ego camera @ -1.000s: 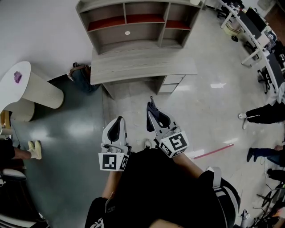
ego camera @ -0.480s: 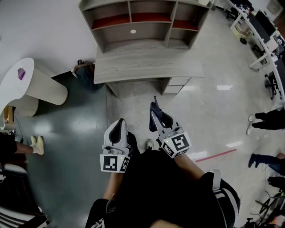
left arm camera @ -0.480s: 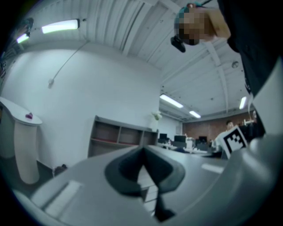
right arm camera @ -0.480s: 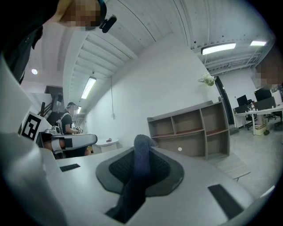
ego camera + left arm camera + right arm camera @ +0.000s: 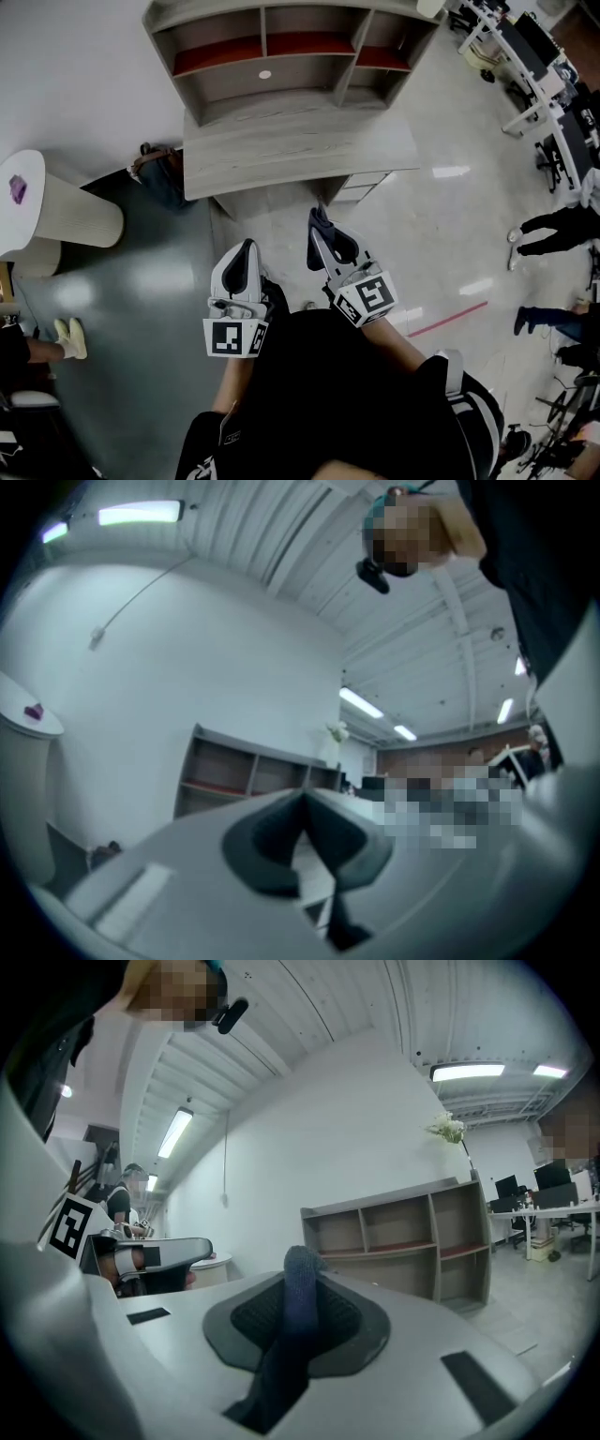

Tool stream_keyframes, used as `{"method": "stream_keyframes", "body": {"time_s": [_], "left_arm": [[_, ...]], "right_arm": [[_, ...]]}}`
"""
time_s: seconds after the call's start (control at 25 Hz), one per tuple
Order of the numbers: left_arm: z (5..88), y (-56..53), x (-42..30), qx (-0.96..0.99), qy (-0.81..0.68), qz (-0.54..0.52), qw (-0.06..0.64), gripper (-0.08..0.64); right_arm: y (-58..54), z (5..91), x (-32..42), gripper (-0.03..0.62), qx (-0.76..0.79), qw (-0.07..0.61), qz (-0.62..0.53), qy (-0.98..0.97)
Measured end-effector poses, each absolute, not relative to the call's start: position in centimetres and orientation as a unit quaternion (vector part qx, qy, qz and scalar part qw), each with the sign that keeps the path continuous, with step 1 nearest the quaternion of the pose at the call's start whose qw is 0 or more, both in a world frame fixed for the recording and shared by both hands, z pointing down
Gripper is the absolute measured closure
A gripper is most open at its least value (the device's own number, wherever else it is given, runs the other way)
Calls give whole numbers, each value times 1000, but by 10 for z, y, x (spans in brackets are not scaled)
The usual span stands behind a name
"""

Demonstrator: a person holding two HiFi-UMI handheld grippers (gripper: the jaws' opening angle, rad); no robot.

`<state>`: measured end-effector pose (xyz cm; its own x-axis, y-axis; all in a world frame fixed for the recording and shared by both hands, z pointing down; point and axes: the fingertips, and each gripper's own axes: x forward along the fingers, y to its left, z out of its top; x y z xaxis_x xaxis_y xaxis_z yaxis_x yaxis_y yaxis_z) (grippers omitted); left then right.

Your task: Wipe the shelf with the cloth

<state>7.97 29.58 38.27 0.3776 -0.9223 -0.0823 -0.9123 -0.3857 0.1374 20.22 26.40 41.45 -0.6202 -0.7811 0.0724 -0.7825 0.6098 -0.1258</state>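
Observation:
The grey wooden shelf unit (image 5: 281,56) with red-lined compartments stands against the wall, and a desk top (image 5: 291,145) juts out in front of it. My right gripper (image 5: 321,232) is held low in front of the person's body, a good way short of the desk, shut on a dark blue cloth (image 5: 316,221). The cloth (image 5: 298,1316) sticks up between the jaws in the right gripper view, with the shelf (image 5: 403,1232) beyond. Beside it, my left gripper (image 5: 246,251) is shut with nothing in it (image 5: 303,803).
A white round table (image 5: 37,211) with a small purple thing (image 5: 17,190) stands at left. A dark bundle (image 5: 155,169) lies on the floor by the desk. Office desks (image 5: 539,56) and standing people (image 5: 553,230) are at right. A red line (image 5: 450,319) marks the floor.
The head view has swung slightly, so the shelf sits a little further left. Both grippers keep their pose, and the right one still holds the cloth.

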Motion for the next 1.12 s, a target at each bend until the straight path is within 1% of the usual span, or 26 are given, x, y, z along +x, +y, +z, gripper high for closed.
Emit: {"method": "stream_keyframes", "body": {"time_s": [0.32,0.6,0.88,1.12], "left_arm": [[372,223,16,848,-522,-83,41,555],[376,188,-22,857,-505,-89,56,555],[384,168,-54,848,-517,-93,74,555],[386,139,-63,842,-526,-98,75,555]], "right_arm": [[195,410,145,545,471,8,73,-879],[160,403,112,545,493,13,74,-867],[132,411,95,545,499,36,71,-863],[97,411,93,545,501,30,66,-862]]}}
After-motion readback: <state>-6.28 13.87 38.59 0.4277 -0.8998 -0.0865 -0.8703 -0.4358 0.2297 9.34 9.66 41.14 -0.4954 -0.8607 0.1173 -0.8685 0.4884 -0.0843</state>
